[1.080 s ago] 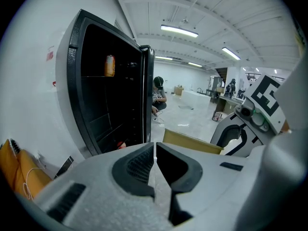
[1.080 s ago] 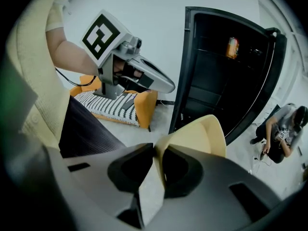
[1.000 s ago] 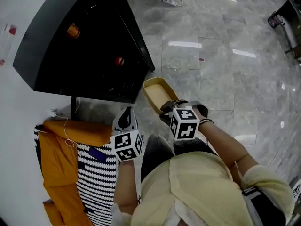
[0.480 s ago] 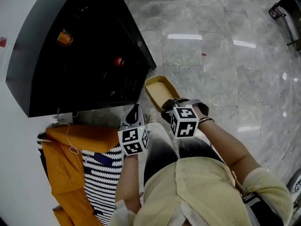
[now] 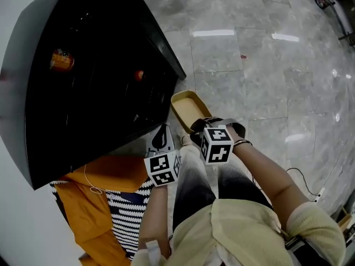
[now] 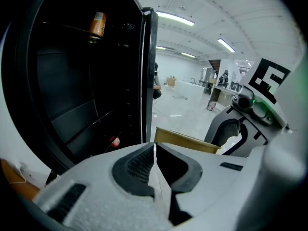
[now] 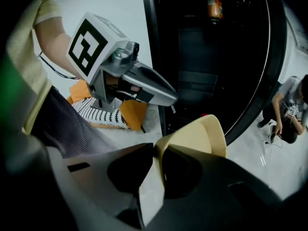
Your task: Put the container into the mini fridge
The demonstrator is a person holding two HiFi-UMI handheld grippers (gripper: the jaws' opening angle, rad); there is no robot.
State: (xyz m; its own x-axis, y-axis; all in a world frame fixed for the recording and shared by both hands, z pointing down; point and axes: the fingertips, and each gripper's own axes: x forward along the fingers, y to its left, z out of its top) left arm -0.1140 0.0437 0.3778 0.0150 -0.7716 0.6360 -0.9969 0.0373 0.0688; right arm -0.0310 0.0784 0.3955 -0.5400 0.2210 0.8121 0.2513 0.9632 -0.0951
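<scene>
Right fingers [image 7: 127,170]: you have them clamped on the rim of the tan container [image 7: 202,134] | Left fingers [image 6: 137,167]: pressed together, nothing between | Container: off the floor [image 5: 249,65], just outside your open fridge [image 5: 100,93] | Fridge: orange can [image 5: 61,60] high, red item [image 5: 139,75] lower.

Left gripper [image 6: 154,146] jaws together; right gripper [image 7: 155,150] seemingly clamps container [image 7: 202,136]

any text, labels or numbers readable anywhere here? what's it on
No text here can be read.
orange can in the fridge: label too small and blurred to read.
marker cubes: black-and-white square patterns only, no letters.
container: plain, no print showing.
</scene>
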